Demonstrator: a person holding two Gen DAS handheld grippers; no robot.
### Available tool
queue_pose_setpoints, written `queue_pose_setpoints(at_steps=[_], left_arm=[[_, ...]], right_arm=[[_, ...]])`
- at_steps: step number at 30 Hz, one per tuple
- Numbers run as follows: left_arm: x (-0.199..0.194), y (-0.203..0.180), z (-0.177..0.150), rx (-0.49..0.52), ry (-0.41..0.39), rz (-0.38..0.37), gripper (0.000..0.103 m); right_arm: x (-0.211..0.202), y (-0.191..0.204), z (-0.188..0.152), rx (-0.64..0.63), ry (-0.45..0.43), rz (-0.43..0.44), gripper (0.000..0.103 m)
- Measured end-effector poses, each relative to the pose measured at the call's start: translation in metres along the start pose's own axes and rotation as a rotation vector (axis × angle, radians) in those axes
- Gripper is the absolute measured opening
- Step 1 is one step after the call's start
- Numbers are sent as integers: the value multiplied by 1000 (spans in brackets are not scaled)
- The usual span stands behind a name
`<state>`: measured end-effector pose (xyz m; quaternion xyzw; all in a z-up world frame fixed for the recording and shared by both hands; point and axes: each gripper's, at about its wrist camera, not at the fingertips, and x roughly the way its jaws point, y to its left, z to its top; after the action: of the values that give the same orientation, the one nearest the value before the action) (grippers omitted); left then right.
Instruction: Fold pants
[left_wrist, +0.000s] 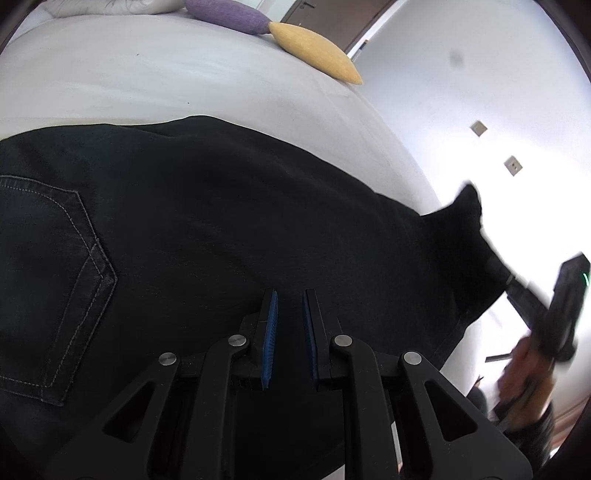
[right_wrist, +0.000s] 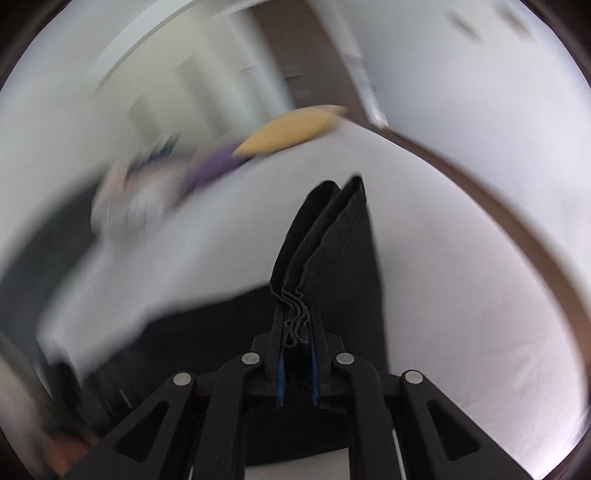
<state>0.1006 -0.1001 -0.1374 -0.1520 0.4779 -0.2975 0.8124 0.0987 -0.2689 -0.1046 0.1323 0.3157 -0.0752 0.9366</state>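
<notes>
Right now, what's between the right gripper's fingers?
Bunched layers of the black pants, pinched between the right gripper's pads; the right wrist view shows the wavy fabric edges clamped there.

The pants (left_wrist: 221, 206) under my left gripper (left_wrist: 289, 295) were dark, matt denim, with pale stitching outlining the back pocket (left_wrist: 55, 280). Beyond the pants, the bed sheet (left_wrist: 166, 81) looked like smooth white cloth with a soft, dull finish. At the far edge of that sheet, the yellow cushion (left_wrist: 314, 50) and the purple cushion (left_wrist: 225, 13) were of a finely textured woven fabric. My gripper's arms were matt black plastic with bright brushed-metal pins (left_wrist: 237, 340), and its pads (left_wrist: 270, 325) were ribbed blue rubber. In my right gripper (right_wrist: 295, 314), the bunched hem of the pants (right_wrist: 332, 251) showed thick, matt layered edges.
</notes>
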Motion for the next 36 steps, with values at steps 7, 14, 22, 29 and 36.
queue_pose_setpoints(at_steps=[7,14,22,29,36], left_arm=[[1,0,3,-73,13,-61,61],[9,-18,15,-126,20,-172,92],[48,-42,37,-146,144,-237,92],[76,-48,50,-190,191,-273,91],[80,-23,56,-189,228,-249,32]], right_arm=[[71,84,-65,-403,143,-170,11],[70,97,-76,-508,101,-219,11],[46,129,-89,-669,-41,-337,11],[21,156,-99,-717,-105,-324,11],[17,180,-111,-788,-111,-279,12]])
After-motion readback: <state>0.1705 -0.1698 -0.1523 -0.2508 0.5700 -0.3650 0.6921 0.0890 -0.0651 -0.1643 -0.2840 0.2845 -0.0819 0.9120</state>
